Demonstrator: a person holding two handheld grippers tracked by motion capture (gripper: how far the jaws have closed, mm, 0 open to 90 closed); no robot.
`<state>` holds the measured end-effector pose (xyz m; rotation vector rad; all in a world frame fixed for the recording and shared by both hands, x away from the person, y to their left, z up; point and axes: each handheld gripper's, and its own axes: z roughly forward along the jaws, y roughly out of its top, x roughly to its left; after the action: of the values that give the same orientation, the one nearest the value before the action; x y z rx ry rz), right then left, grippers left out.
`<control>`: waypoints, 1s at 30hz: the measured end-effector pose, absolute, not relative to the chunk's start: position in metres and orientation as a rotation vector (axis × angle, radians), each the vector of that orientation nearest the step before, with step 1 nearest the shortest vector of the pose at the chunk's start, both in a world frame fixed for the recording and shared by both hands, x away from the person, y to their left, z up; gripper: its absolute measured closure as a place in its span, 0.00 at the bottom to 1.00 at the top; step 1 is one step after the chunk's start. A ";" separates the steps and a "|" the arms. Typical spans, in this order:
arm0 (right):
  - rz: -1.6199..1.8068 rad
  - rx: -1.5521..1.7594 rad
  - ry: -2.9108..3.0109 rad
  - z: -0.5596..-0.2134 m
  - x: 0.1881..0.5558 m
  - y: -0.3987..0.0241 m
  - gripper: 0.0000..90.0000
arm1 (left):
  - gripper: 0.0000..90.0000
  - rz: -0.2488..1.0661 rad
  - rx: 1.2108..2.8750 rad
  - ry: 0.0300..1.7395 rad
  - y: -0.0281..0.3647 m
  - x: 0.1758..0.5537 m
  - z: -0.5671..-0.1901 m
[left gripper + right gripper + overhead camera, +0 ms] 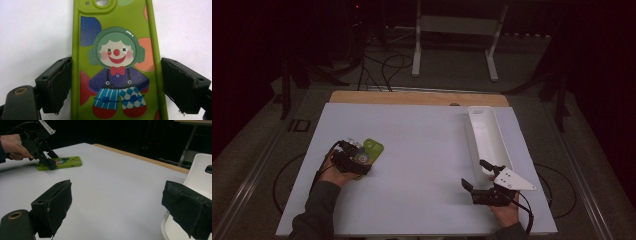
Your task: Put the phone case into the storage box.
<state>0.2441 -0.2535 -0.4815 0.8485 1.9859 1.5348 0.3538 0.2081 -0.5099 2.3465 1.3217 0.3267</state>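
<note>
- Green phone case — flat on the white table, left side; printed clown figure, no legible writing.
- Left gripper: jaws straddle the case, left pad touching, right pad just clear.
- Right gripper: jaws wide, empty, beside the white tray.

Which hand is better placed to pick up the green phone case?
Left. The left tool already straddles the green phone case, one jaw on each long side. The right tool sits far across the table, near the white tray.
</note>
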 end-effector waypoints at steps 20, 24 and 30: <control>1.528 0.850 1.983 -0.482 0.245 -0.254 0.10 | 0.18 0.440 2.337 1.312 0.206 0.349 -0.503; 1.527 0.849 1.983 -0.482 0.245 -0.254 0.10 | 0.18 0.461 2.314 1.319 0.208 0.349 -0.499; 1.527 0.849 1.981 -0.482 0.245 -0.254 0.10 | 0.18 0.489 2.297 1.323 0.209 0.348 -0.493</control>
<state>0.2451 -0.2542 -0.4818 0.8494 1.9814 1.5273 0.3480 0.2087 -0.4927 2.2966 1.3233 0.4891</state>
